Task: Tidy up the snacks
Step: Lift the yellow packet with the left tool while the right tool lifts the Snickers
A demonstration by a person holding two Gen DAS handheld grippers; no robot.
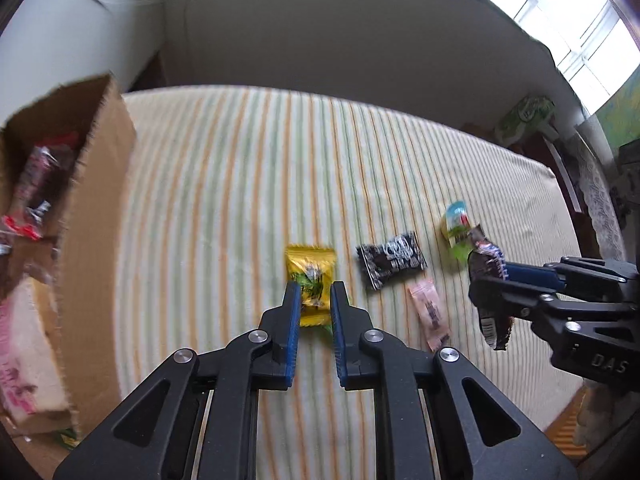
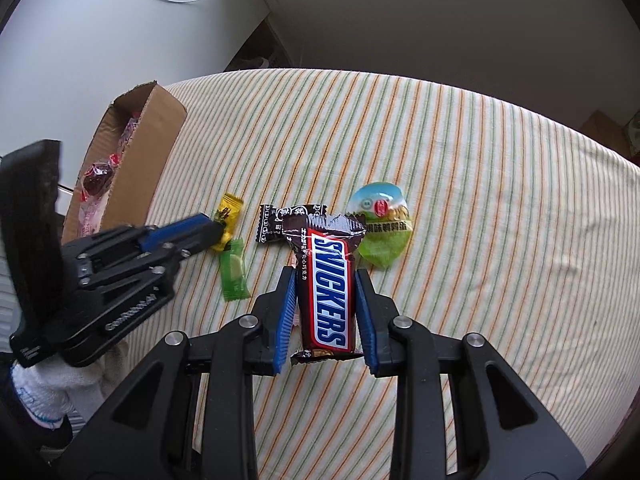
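Note:
My left gripper [image 1: 315,294] points down at the striped cloth, shut on a yellow candy packet [image 1: 310,276]. In the right wrist view its tips [image 2: 218,232] sit on that yellow packet [image 2: 229,212], beside a green packet [image 2: 234,274]. My right gripper [image 2: 325,274] is shut on a brown Snickers bar [image 2: 326,280], held lengthwise above the cloth. From the left wrist view the same gripper [image 1: 488,280] hangs at the right with the bar [image 1: 490,264]. An open cardboard box [image 1: 96,200] [image 2: 148,160] with several wrapped snacks inside stands at the left.
Loose on the cloth [image 1: 220,180] lie a dark brown packet [image 1: 392,266] [image 2: 272,222], a pink packet [image 1: 430,316] and a green egg-snack pouch [image 1: 456,224] [image 2: 382,224]. A white-gloved hand [image 2: 52,392] holds the left gripper. The table ends at the wall behind.

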